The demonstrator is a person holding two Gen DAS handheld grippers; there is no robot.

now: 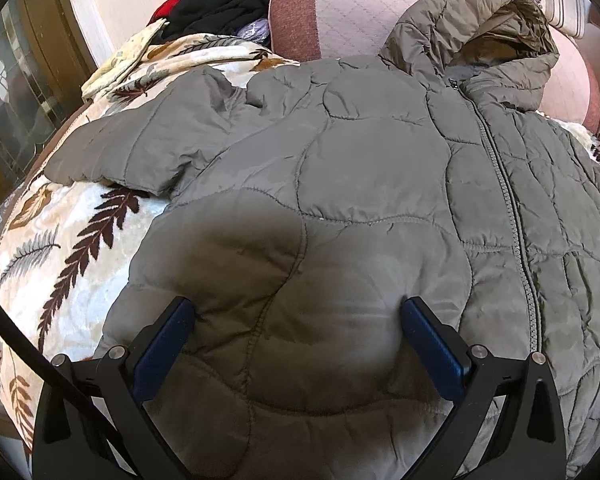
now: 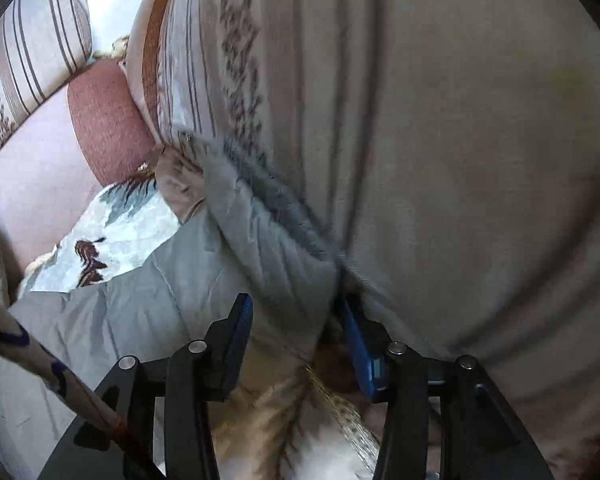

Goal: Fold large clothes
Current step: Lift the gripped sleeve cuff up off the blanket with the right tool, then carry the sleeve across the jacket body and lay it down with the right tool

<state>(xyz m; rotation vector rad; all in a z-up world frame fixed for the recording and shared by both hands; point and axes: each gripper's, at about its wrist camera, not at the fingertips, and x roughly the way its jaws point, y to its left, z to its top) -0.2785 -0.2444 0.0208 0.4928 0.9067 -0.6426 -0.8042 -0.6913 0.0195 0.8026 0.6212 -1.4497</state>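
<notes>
The grey hooded jacket point(image 1: 364, 184) is lying zipped and face up on a leaf-patterned blanket point(image 1: 72, 236) covering a sofa with a pink cushion point(image 1: 340, 12). The left gripper point(image 1: 296, 320) is hovering with its jaws spread wide over the jacket's hem. The right gripper point(image 2: 296, 312) is standing partly apart around a blurred sleeve point(image 2: 276, 236) against a striped cushion point(image 2: 440, 140); I cannot tell whether it is gripping.

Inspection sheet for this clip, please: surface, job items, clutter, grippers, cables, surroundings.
Surface: leaf-print blanket over a sofa.
Job's things: grey quilted hooded jacket spread flat, zipped, left sleeve out sideways.
Clutter: dark clothes pile behind the blanket.
Grippers: left gripper open, jaws pressing the jacket's lower panel; right gripper open around the right sleeve end.
Cables: black cable beside the left gripper.
Surroundings: pink backrest, striped cushions.
</notes>
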